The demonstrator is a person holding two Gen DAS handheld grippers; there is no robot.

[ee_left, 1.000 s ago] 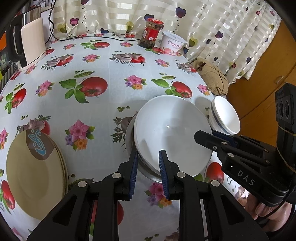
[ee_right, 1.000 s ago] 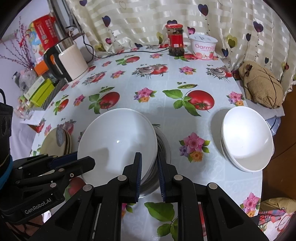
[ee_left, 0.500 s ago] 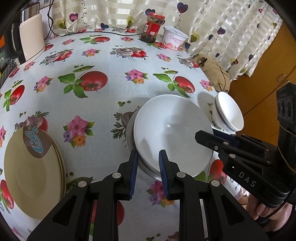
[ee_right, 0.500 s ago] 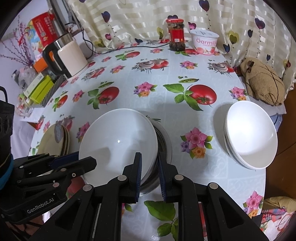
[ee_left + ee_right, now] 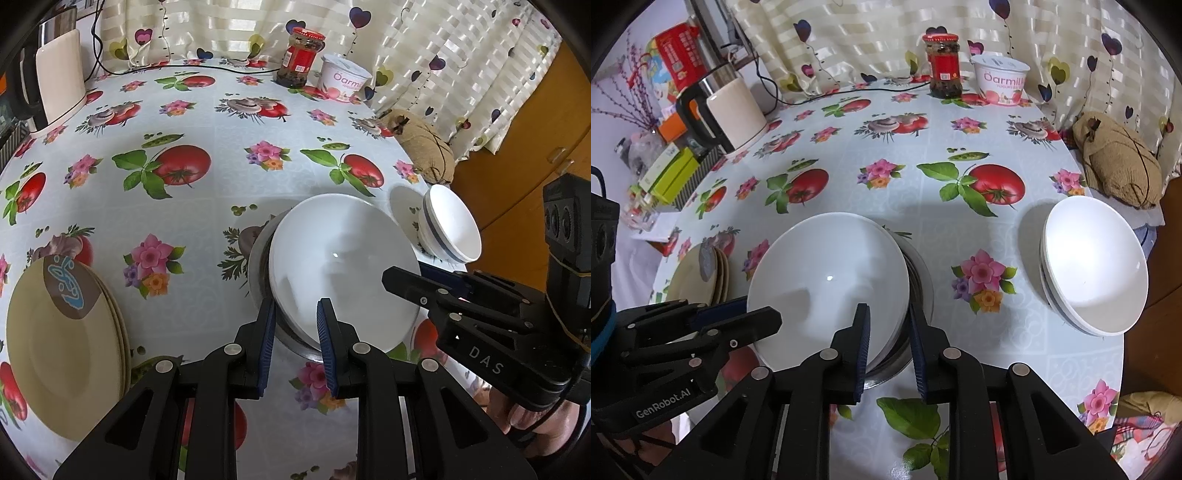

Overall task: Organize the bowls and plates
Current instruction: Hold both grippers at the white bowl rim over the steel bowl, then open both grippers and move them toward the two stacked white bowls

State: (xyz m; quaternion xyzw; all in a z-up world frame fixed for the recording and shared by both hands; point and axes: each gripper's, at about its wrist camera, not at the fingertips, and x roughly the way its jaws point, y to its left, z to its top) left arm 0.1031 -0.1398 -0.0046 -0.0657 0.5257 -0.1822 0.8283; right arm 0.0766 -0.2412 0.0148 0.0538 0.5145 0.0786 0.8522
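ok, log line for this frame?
left gripper: astride white plates rim, grip unclear | right gripper: jaws opening, rim between | white plates: on steel dish | bowls: stacked aside

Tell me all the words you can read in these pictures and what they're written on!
"Oarmilk" on the white tub by the curtain; the last letter is partly cut off.
"DAS" on the right tool's body.
"GenRobot.AI" on the left tool's body.
Red jar: label too small to read.
Red box: print too blurred.
Tan plate: blue mark, not readable as letters.
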